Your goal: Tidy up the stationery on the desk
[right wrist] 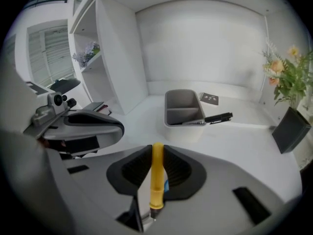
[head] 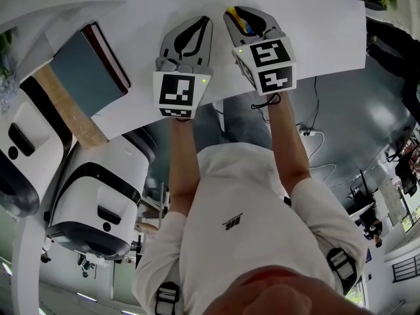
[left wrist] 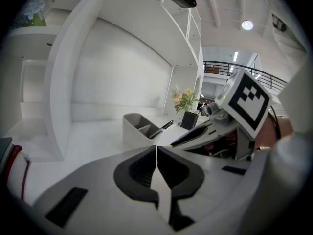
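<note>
My right gripper point(right wrist: 157, 148) is shut on a yellow pen point(right wrist: 157, 175), which stands upright between its black pads. The pen's yellow and blue colours point(head: 239, 20) also show in the head view. My left gripper point(left wrist: 156, 148) is shut with nothing between its pads. Both grippers are held side by side over the desk's near edge, left gripper point(head: 205, 21) and right gripper point(head: 231, 10). Ahead on the desk stands a grey two-compartment organizer point(right wrist: 183, 112). A black pen point(right wrist: 217, 117) lies across the organizer's rim, sticking out to the right.
A teal book with a dark red edge point(head: 88, 67) lies on the white desk point(head: 315, 38) to the left. A small dark notebook point(right wrist: 210, 98) lies behind the organizer. A potted plant point(right wrist: 291, 126) stands at the right. White shelf walls point(right wrist: 117, 58) rise at the left.
</note>
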A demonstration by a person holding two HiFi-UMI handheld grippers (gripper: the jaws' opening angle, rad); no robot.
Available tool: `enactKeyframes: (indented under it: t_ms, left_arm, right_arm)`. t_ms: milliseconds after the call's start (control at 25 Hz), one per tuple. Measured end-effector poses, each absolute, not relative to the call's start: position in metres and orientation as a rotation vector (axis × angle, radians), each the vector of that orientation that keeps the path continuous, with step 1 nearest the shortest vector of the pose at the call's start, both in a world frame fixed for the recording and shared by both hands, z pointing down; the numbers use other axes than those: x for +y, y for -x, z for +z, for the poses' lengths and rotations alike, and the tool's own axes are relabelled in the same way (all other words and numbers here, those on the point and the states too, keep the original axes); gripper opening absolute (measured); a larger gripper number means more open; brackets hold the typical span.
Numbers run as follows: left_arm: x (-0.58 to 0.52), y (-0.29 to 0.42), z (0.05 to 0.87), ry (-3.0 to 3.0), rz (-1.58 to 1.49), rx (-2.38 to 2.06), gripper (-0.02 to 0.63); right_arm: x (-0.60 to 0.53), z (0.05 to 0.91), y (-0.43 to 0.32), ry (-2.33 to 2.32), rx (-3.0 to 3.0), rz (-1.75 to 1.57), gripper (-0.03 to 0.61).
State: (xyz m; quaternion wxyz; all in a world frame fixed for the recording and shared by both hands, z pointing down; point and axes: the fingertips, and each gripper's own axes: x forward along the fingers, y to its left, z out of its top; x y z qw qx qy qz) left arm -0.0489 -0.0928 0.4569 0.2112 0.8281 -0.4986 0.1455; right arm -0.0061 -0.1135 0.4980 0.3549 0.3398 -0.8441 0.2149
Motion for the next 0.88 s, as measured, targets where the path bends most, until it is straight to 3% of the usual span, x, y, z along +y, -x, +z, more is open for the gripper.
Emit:
enactKeyframes:
  t_ms: [880]
  left_arm:
    - [-0.109, 0.043, 0.408, -2.369, 0.353, -1.416, 0.000]
  right_arm:
    - [-0.141, 0.398, -0.015, -1.079, -2.396, 0.512, 0.055]
